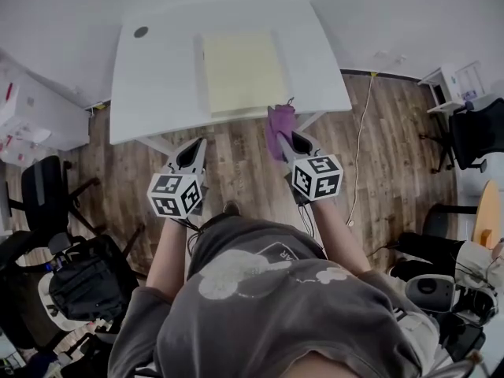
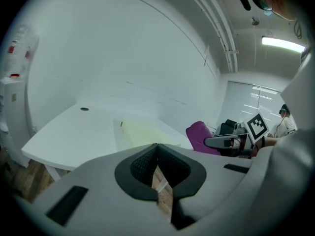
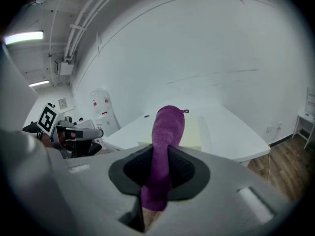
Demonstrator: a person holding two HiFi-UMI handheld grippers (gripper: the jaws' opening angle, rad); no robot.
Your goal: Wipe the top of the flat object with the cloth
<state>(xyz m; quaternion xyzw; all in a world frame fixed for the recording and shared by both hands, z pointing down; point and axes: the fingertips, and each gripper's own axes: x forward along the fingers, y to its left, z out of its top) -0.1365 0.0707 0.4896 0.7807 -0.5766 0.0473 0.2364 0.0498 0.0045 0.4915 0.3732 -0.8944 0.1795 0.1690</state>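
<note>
Cloth (image 1: 279,126), purple, stands pinched in the right tongs (image 3: 162,156), the left tongs (image 2: 157,154) seemingly pressed together empty, the yellow flat object (image 1: 242,71) on the worktop (image 1: 157,77) ahead of both.

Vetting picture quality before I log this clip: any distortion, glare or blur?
Head view: even soft light, bowed edges, yellow flat object pale against white table. Left gripper view: heavy fisheye, dark corners, ceiling lamp blown out. Right gripper view: same fisheye, cloth in focus.
</note>
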